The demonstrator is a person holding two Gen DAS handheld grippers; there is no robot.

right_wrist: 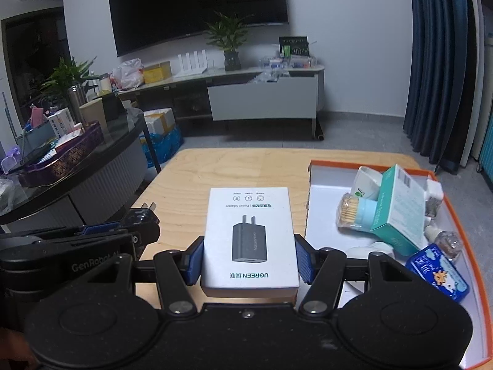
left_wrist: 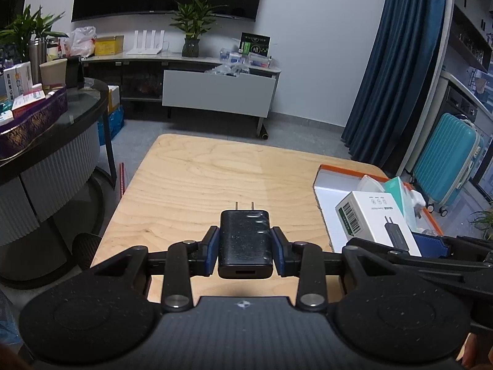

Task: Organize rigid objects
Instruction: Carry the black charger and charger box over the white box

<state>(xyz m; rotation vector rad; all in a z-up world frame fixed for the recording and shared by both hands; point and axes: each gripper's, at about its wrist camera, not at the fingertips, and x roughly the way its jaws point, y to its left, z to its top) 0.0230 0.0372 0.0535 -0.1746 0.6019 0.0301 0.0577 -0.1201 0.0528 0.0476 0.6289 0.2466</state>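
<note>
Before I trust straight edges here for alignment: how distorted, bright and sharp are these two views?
Left wrist view: fisheye bows the blue curtain and the wooden table; dim, even room light; black charger sharp. Right wrist view: same bowing at the edges; the print on the white adapter box is legible; the orange-rimmed tray shows no glare.

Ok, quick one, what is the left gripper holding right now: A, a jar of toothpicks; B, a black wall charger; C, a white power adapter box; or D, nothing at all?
B: the left gripper is closed on the black wall charger, prongs pointing away from the camera, while the white power adapter box sits in the right gripper.
</note>
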